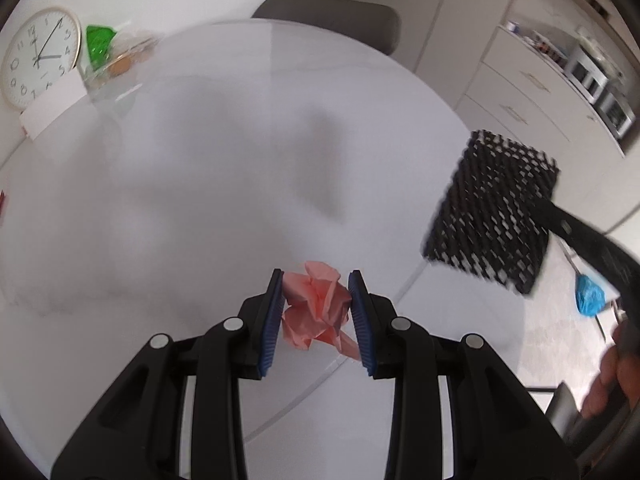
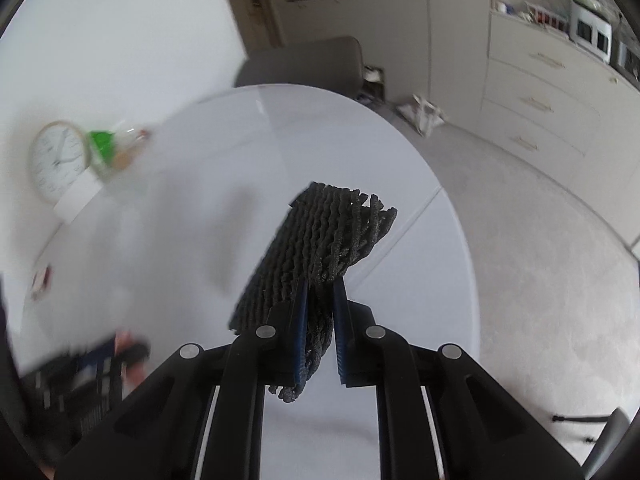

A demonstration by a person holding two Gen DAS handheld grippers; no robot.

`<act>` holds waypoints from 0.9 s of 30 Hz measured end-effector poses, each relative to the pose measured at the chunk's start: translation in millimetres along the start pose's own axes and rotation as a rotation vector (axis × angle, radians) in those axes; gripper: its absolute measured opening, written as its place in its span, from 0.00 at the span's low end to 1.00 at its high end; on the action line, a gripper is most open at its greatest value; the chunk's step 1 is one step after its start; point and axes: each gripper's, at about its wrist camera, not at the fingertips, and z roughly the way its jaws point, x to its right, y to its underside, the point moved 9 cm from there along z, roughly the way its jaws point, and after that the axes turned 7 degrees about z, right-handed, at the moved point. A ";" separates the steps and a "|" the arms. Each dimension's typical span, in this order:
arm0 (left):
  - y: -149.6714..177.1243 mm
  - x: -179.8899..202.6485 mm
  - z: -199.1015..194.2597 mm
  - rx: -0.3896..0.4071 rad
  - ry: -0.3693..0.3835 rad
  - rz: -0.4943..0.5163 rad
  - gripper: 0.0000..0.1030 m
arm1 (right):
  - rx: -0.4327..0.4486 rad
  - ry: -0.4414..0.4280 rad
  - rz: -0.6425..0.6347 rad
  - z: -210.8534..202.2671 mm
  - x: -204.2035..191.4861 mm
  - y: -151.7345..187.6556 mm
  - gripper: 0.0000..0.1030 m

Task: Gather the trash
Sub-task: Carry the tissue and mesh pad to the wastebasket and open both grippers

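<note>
My left gripper is shut on a crumpled pink paper and holds it over the white round table. My right gripper is shut on a black mesh sheet, held above the table's right side. The mesh sheet also shows at the right of the left wrist view, with the right gripper's arm behind it. The left gripper shows blurred at the lower left of the right wrist view.
A wall clock, a green packet, a clear bag and a white box stand at the table's far left. A grey chair is behind the table. A blue bag lies on the floor. Cabinets line the right.
</note>
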 end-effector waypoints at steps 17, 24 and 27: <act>150.4 218.7 -90.0 -0.122 0.363 0.492 0.31 | -0.100 0.200 0.250 -205.2 184.8 239.8 0.12; 243.8 326.7 -101.0 -0.212 0.531 0.802 0.32 | -0.090 0.265 0.343 -237.3 234.8 291.2 0.14; 295.9 360.6 -87.9 -0.275 0.552 0.945 0.33 | -0.098 0.281 0.364 -247.1 254.2 308.6 0.15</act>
